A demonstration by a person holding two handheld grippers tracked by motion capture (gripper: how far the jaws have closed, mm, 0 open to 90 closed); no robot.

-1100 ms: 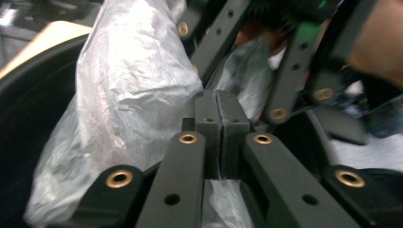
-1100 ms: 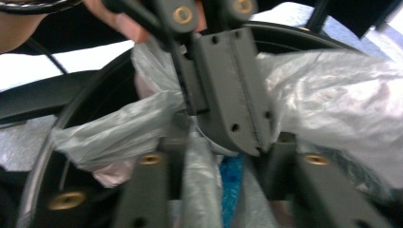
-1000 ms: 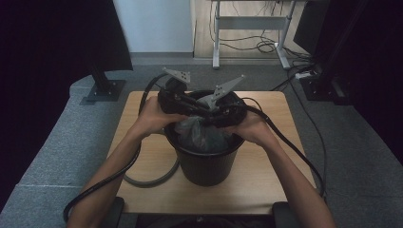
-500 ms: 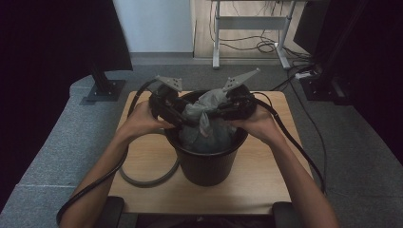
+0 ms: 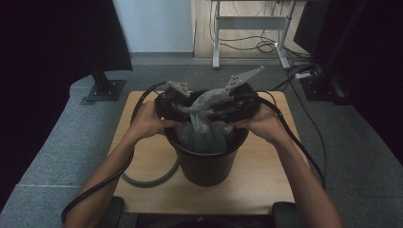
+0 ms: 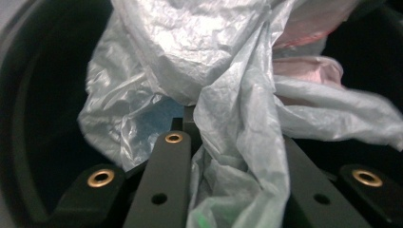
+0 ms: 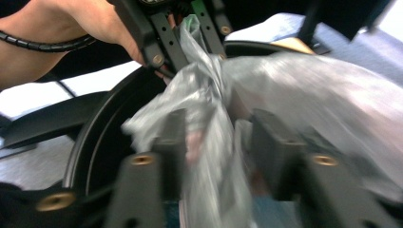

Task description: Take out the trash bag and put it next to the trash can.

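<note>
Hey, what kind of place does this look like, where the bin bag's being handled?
Probably a lab or workshop set up for recording, not a home. A small wooden table stands on grey carpet, loose cables lie under a metal desk frame behind, and dark equipment stands flank the black bin.

Recording lab or studio corner

A small wooden table (image 5: 142, 156) stands on grey carpet (image 5: 52, 142), with black curtains (image 5: 47, 38), a stand base (image 5: 102, 90) and loose floor cables (image 5: 256, 45) (beneath a metal-framed desk (image 5: 247, 23)).
</note>
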